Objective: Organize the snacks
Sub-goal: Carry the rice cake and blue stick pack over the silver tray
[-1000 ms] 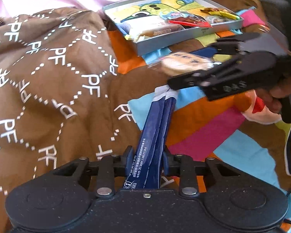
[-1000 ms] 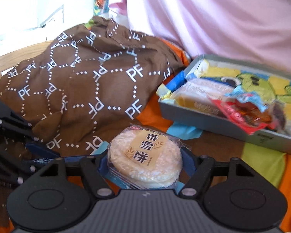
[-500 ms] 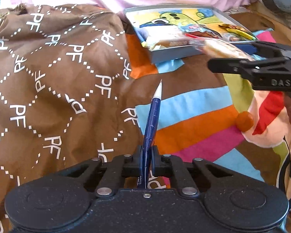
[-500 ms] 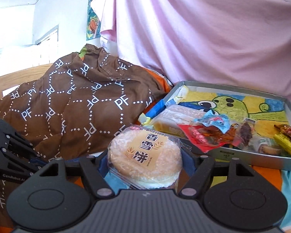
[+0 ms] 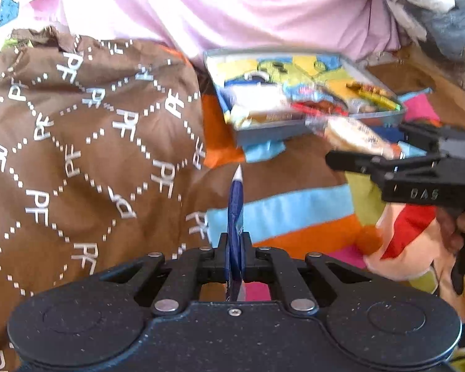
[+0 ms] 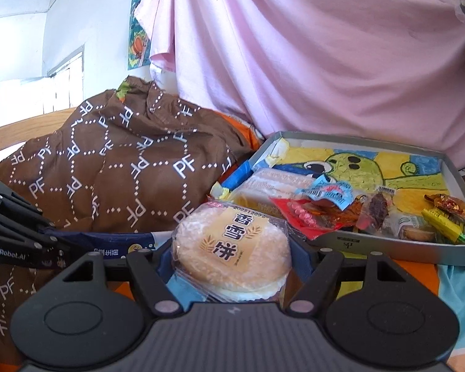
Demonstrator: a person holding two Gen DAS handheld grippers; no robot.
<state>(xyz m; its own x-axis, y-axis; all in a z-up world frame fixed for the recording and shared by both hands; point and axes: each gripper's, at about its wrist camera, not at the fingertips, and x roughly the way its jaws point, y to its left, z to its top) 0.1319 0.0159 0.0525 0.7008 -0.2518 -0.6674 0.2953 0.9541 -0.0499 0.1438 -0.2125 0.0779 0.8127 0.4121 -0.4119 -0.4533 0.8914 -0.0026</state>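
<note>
Behind right tool (image 6: 232,257): tray's snacks (image 6: 350,207).

I note both tools are matt black plastic with a fine speckled grain: my left gripper (image 5: 235,254) is clamped on a glossy dark blue foil sachet (image 5: 235,214), and my right gripper (image 6: 232,254) on a rice cracker (image 6: 232,245) sealed in clear, shiny film. The brown quilt (image 6: 124,173) is soft cloth with a faint sheen. The tray (image 6: 387,249) looks like smooth grey card or tin; I cannot tell which. The far pink drape (image 6: 325,55) is thin matt fabric.
</note>
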